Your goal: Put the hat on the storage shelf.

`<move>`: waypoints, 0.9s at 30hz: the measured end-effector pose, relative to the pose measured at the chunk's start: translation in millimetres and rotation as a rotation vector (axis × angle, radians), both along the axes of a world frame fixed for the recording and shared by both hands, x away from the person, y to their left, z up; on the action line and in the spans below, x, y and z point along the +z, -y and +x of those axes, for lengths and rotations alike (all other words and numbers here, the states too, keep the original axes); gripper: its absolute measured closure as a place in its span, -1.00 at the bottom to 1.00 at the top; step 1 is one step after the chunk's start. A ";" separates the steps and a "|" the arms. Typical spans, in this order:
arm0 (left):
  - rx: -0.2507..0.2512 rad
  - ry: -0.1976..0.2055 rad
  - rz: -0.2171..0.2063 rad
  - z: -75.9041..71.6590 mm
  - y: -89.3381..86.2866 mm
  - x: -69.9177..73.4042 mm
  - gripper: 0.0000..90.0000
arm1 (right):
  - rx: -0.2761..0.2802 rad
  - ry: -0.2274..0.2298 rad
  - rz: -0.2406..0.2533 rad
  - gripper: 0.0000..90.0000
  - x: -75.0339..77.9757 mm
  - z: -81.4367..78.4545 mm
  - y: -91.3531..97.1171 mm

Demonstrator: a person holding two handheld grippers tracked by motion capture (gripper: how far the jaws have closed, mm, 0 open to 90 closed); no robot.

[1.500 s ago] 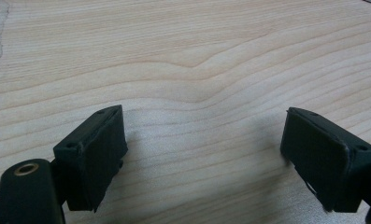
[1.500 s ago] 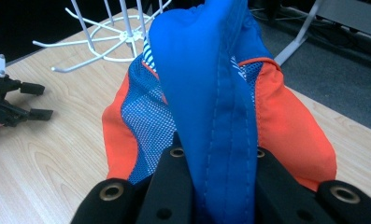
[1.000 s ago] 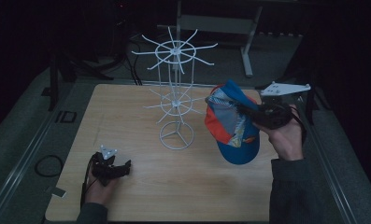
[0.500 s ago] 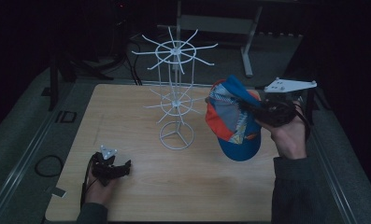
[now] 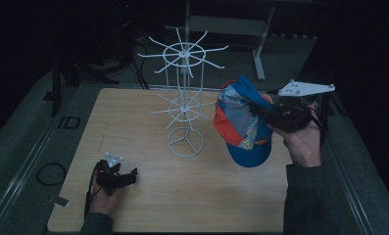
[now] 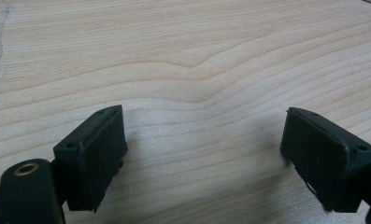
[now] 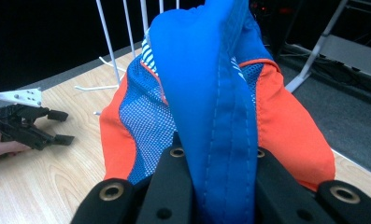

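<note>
A blue and orange mesh cap (image 5: 241,125) hangs in the air at the right of the wooden table (image 5: 133,122), just right of a white wire rack (image 5: 183,103). My right gripper (image 5: 260,108) is shut on the cap, pinching a fold of its blue fabric (image 7: 220,116) between the jaws. The cap's crown faces the rack and its blue brim (image 5: 251,156) hangs down. My left gripper (image 5: 131,175) rests on the table near the front left corner, open with nothing between its fingers (image 6: 96,149), only bare wood.
The wire rack has two tiers of spokes on a ring base (image 5: 184,143). A metal frame (image 5: 260,44) stands on the dark floor behind the table. A cable loop (image 5: 50,172) lies on the floor at the left.
The right hand has shifted the cap slightly; it still hangs beside the rack. The left gripper has stayed where it was.
</note>
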State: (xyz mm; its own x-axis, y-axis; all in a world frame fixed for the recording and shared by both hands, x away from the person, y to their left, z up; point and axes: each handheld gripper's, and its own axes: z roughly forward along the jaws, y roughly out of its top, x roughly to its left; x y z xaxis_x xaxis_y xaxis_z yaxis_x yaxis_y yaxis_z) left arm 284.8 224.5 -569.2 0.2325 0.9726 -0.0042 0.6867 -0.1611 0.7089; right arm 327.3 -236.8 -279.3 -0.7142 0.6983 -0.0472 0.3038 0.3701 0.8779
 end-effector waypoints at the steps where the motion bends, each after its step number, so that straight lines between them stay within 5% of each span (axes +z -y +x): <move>1: 0.000 0.000 0.000 0.0 0.0 0.0 -0.67 | 0.001 0.001 0.003 0.95 0.6 -0.9 0.4; 27: -0.001 -0.001 0.000 0.0 0.0 0.1 -0.67 | 0.034 0.046 0.030 0.95 12.0 -19.5 10.9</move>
State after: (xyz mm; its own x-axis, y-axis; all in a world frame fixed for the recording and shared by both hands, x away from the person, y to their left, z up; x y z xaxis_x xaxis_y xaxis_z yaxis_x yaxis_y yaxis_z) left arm 284.8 224.5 -569.1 0.2332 0.9724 -0.0044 0.6876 -0.1617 0.7079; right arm 307.8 -247.7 -267.3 -0.7349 0.6755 -0.0600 0.2504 0.3525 0.9017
